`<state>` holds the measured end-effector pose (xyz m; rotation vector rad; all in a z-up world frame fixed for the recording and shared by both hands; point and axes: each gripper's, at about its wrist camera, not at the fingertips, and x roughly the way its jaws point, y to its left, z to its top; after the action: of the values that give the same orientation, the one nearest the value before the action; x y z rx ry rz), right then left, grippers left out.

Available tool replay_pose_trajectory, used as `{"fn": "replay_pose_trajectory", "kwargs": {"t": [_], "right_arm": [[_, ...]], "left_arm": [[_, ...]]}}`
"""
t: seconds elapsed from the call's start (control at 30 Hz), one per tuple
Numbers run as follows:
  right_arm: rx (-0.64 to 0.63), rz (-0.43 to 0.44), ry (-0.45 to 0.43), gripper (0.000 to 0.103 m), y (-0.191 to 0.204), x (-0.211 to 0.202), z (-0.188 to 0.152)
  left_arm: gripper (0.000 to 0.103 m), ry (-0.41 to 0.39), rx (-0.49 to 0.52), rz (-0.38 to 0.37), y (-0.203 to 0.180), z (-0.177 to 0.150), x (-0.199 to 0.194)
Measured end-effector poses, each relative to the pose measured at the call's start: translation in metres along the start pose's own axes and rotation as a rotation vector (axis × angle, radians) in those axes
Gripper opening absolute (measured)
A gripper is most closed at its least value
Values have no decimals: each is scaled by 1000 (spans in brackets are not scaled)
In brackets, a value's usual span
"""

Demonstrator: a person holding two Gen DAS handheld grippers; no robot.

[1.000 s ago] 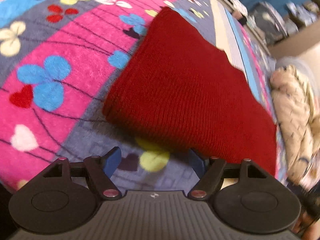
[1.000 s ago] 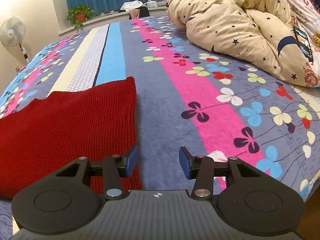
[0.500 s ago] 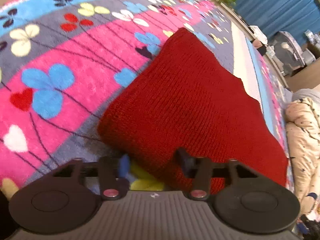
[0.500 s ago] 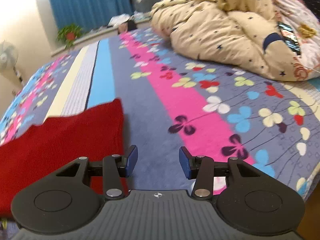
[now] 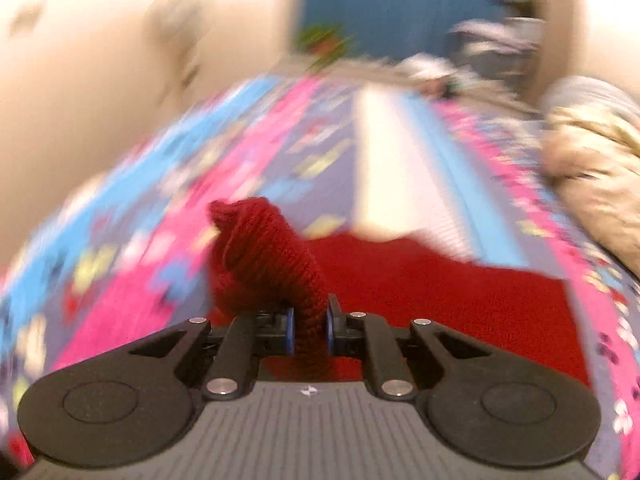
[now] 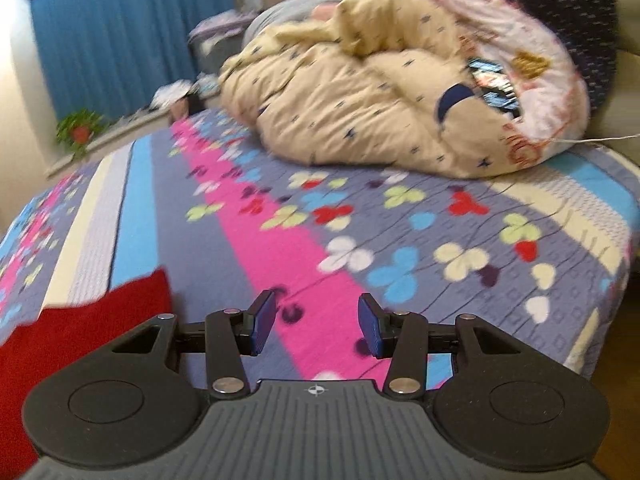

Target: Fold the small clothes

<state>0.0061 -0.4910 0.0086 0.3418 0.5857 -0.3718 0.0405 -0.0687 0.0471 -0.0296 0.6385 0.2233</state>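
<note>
Left gripper (image 5: 310, 326): jaws have just been closing and now pinch a bunched fold of the red knit garment (image 5: 264, 256) between the blue pads (image 5: 289, 330). Knit fills the narrow gap completely, pads pressed on both sides. The pinched corner rises as a peak above and slightly left of the jaws, lifted off the bedspread (image 5: 248, 168); the rest of the garment lies flat behind and to the right of the jaws, spreading toward the right side of the view. The view is heavily motion-blurred; the background shows a blue curtain (image 5: 384, 4) and a cream duvet (image 5: 596, 160) at far right.

Right gripper (image 6: 316, 326): jaws about half open, nothing between them, only the pink stripe of the bedspread (image 6: 280, 240) visible through the gap. The garment's edge (image 6: 80, 328) sits left of the left finger, well outside the jaws, not touching the pads. The star-print duvet (image 6: 360, 112) is heaped at the far end of the bed, a potted plant (image 6: 80, 130) on the ledge by the curtain.
</note>
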Motion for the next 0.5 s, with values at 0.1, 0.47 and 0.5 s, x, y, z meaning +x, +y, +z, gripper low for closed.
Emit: {"fn": "replay_pose_trajectory", "kwargs": {"t": [0.1,0.47,0.5], "right_arm": [[47,-65,-80,48,-11,-7,5],[81,-24,-80,50,-20,5,4],[74,24,-49,51,-15,8,1]], "left_arm": [[14,-103,228,-162,-85,2,-27],[40,100,692,-617,-226,-127,-9],[46,90,663,-651,-215,-121,-13]]}}
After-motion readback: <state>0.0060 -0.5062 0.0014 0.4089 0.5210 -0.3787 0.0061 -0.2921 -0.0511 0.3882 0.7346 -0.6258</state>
